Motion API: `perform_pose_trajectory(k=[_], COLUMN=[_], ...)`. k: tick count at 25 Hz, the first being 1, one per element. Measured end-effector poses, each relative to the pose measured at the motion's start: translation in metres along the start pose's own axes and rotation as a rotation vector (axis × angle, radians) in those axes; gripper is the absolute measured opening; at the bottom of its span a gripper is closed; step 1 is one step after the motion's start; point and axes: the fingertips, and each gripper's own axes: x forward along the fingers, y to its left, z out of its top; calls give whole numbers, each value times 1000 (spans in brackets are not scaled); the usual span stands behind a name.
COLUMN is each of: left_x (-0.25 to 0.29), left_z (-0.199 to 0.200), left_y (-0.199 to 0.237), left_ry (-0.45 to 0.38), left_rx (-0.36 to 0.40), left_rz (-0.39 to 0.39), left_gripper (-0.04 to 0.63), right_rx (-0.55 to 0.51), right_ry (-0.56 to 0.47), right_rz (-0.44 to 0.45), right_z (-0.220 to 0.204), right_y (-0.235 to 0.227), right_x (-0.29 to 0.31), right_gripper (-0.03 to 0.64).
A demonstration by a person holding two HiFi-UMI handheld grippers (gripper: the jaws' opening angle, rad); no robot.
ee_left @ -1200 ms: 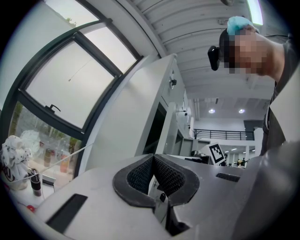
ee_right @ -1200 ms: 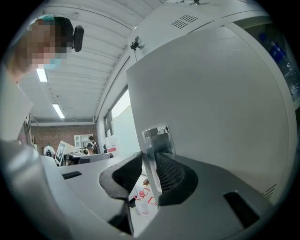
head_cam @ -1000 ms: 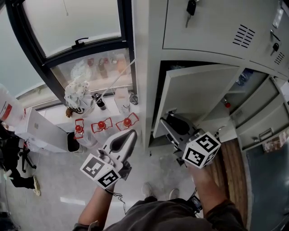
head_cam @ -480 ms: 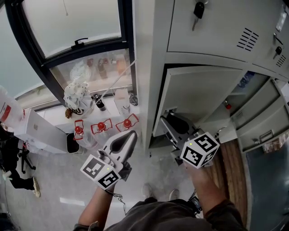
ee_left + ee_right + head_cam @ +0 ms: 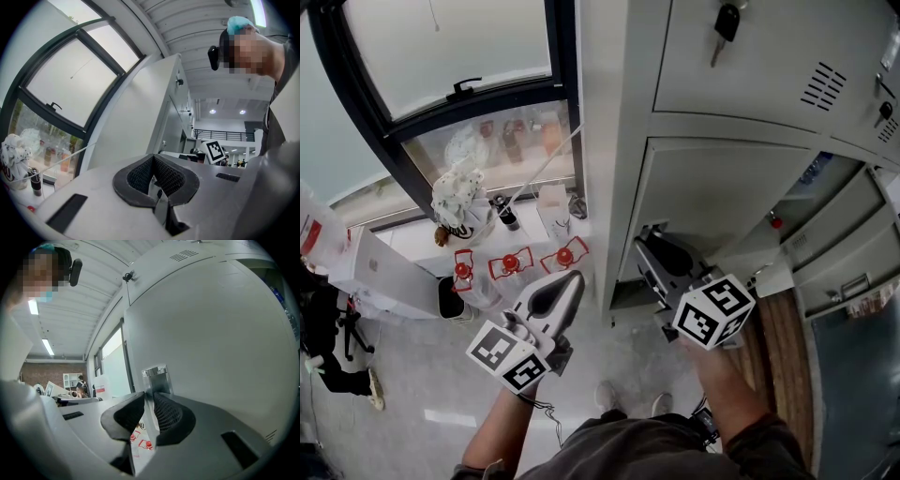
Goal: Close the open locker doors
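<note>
The grey locker door [image 5: 722, 197] stands slightly ajar, close to the cabinet front. My right gripper [image 5: 649, 247] is at its lower free edge; its jaws have just been closing. In the right gripper view the thin door edge with a metal latch plate [image 5: 155, 373] runs between the pads, and my right gripper [image 5: 149, 399] is shut on it. The broad door face [image 5: 211, 333] fills the right of that view. My left gripper [image 5: 572, 278] hangs left of the lockers, away from any door. It appears shut with nothing in it [image 5: 153, 161].
More lockers with open doors [image 5: 844, 225] lie to the right. A key [image 5: 727, 21] hangs in the upper locker door. At left, a window sill [image 5: 422, 239] carries a white bag [image 5: 461, 202] and red-capped bottles [image 5: 511, 262]. My shoes [image 5: 605, 394] are below.
The locker door has swung toward the cabinet, and the dark gap above it has closed up. My right gripper stayed at the door's edge. The left gripper has not moved.
</note>
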Motion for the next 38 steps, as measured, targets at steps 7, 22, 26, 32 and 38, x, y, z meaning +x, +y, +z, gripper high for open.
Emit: perform_pose_trajectory(k=[7, 22, 26, 32, 38], left_x=[2, -1, -3, -6, -4], left_z=[2, 3, 3, 5, 4], left_y=[4, 7, 7, 8, 3], left_ry=[1, 2, 2, 0, 3], left_rx=[1, 2, 3, 6, 9], left_rz=[-1, -1, 1, 7, 3], left_gripper=[8, 8, 8, 8, 8], right_rx=[4, -7, -10, -15, -21], right_ry=[-1, -1, -3, -8, -8], right_rz=[-15, -48, -57, -70, -77], right_z=[0, 1, 1, 1, 1], right_y=[-4, -6, -7, -7, -6], right_x=[4, 9, 10, 11, 9], right_gripper=[61, 60, 60, 60, 61])
